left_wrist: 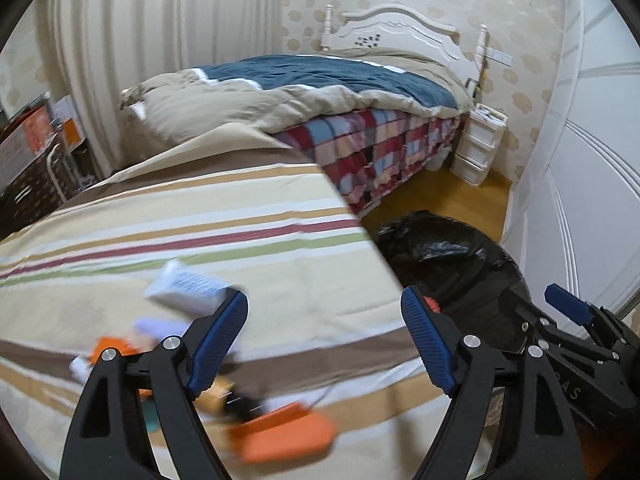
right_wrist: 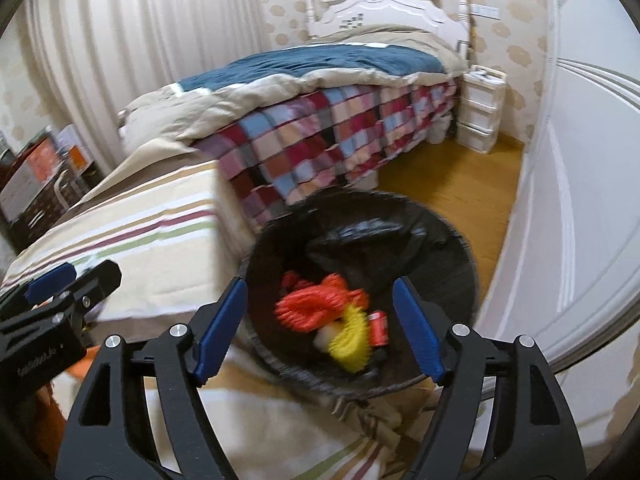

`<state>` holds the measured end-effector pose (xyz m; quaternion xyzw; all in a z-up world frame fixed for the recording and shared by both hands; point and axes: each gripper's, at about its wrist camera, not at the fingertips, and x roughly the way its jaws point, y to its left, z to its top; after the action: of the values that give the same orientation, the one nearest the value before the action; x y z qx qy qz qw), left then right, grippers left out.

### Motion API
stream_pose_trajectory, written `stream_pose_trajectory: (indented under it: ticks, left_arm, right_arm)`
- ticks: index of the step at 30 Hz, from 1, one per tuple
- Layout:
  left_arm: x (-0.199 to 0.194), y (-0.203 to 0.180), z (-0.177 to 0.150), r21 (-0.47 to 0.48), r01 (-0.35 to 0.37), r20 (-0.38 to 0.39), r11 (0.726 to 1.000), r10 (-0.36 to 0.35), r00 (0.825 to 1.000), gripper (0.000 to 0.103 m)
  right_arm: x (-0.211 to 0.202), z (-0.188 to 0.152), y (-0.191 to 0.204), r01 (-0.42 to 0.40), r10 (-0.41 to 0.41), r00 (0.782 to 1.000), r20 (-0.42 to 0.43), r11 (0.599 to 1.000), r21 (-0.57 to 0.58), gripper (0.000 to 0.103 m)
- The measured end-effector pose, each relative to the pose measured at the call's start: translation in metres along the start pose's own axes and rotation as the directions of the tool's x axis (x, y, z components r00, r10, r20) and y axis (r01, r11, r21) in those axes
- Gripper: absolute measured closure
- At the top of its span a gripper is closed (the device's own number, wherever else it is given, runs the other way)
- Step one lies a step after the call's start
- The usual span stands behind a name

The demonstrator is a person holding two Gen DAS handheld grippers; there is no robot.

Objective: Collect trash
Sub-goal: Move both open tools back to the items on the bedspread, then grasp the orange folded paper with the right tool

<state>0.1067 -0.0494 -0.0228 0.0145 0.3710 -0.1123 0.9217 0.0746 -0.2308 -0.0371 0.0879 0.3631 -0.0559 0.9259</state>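
My left gripper (left_wrist: 324,296) stands open over the striped bed cover (left_wrist: 224,216) with nothing between its pads. On the cover below it lie blurred scraps: a white and blue packet (left_wrist: 188,284), an orange wrapper (left_wrist: 284,436), a smaller orange piece (left_wrist: 114,350) and a yellowish piece (left_wrist: 216,394). My right gripper (right_wrist: 320,284) hangs open above the black-lined trash bin (right_wrist: 448,248), holding nothing. Inside the bin are orange wrappers (right_wrist: 316,304), a yellow piece (right_wrist: 352,340) and a small red can (right_wrist: 378,326). Each view shows the other gripper's fingers (left_wrist: 568,306) (right_wrist: 52,282) at its edge.
The bin (left_wrist: 452,256) stands on the wooden floor (right_wrist: 452,184) between the striped cover and a white wardrobe door (right_wrist: 560,200). Beyond are a bed with a checked blanket (right_wrist: 320,140), a white drawer unit (right_wrist: 480,108), and boxes and drawers (left_wrist: 28,160) at the far left.
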Motion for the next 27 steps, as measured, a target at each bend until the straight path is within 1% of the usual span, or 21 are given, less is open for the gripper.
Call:
stream_pose_trajectory:
  ticks: [4, 7, 10, 13, 16, 21, 27]
  left_arm:
    - [-0.019, 0.033, -0.011, -0.049, -0.035, 0.011, 0.998, 0.035, 0.999, 0.023]
    - [-0.032, 0.060, -0.022, -0.084, -0.072, 0.011, 0.994, 0.074, 0.997, 0.022]
    - [-0.040, 0.079, -0.032, -0.103, -0.105, 0.007, 0.989, 0.106, 0.994, 0.022]
    - [-0.050, 0.101, -0.044, -0.116, -0.162, 0.005, 0.980, 0.164, 0.986, 0.021]
    - [-0.055, 0.122, -0.056, -0.146, -0.198, -0.009, 0.969, 0.199, 0.980, 0.021]
    - [-0.059, 0.152, -0.069, -0.192, -0.231, -0.033, 0.954, 0.229, 0.973, 0.020]
    - [-0.058, 0.164, -0.076, -0.223, -0.239, -0.050, 0.945, 0.234, 0.971, 0.020]
  right_arm:
    - [-0.009, -0.014, 0.028, -0.067, 0.067, 0.998, -0.017, 0.998, -0.019, 0.026]
    - [-0.013, -0.024, 0.051, -0.117, 0.116, 0.993, -0.036, 0.992, -0.043, 0.025]
    - [-0.017, -0.033, 0.074, -0.148, 0.144, 0.988, -0.052, 0.986, -0.083, 0.025]
    - [-0.020, -0.041, 0.094, -0.189, 0.182, 0.981, -0.070, 0.976, -0.112, 0.025]
    - [-0.020, -0.048, 0.115, -0.213, 0.203, 0.975, -0.086, 0.966, -0.146, 0.024]
    - [-0.017, -0.056, 0.138, -0.243, 0.224, 0.967, -0.118, 0.954, -0.176, 0.024]
    - [-0.008, -0.062, 0.153, -0.239, 0.211, 0.966, -0.153, 0.950, -0.199, 0.024]
